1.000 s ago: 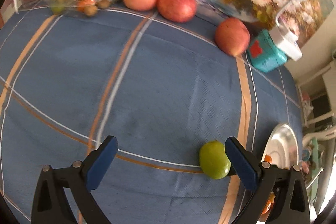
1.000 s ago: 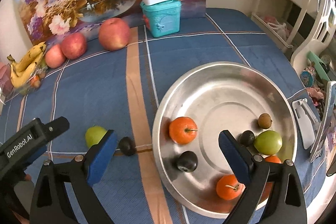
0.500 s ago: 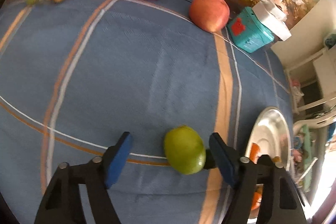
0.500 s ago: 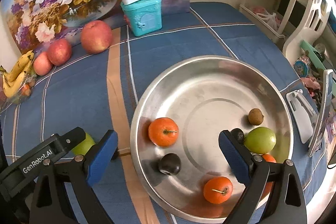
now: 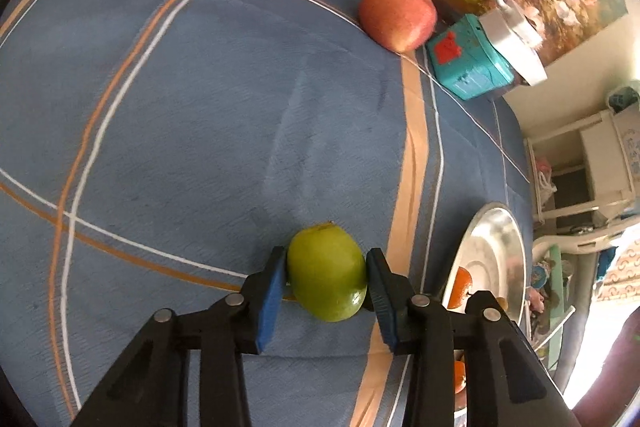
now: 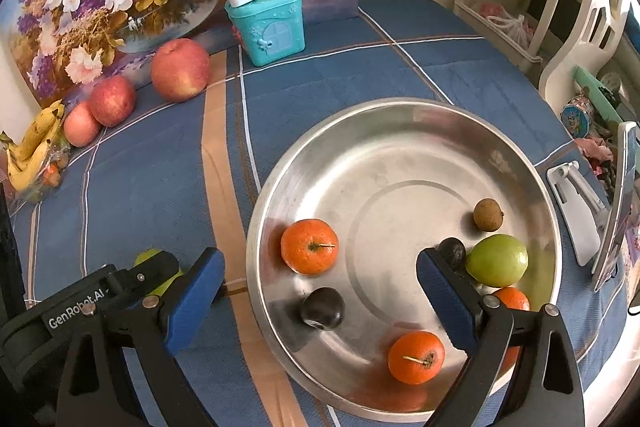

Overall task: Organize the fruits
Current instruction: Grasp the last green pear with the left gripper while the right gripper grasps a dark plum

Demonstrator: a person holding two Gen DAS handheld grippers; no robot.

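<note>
1. Jaws first: the left gripper (image 5: 326, 281) pinches the green fruit (image 5: 327, 275) on both sides, down at the cloth (image 5: 200, 131); the right gripper (image 6: 320, 291) hangs wide and holds nothing above the tray (image 6: 400, 115).
2. Tray, just right of the held fruit, carries 2 full-view oranges (image 6: 309, 246), a third half hidden, 1 green fruit, 2 dark plums (image 6: 322, 307) and a small brown fruit.
3. 3 apples (image 5: 396, 14) and the bananas (image 6: 30, 151) lie well apart by the painting.
4. Risk: the round, smooth fruit could squirt from the flat pads during the lift, or roll into the nearest orange if dropped at the rim.
</note>
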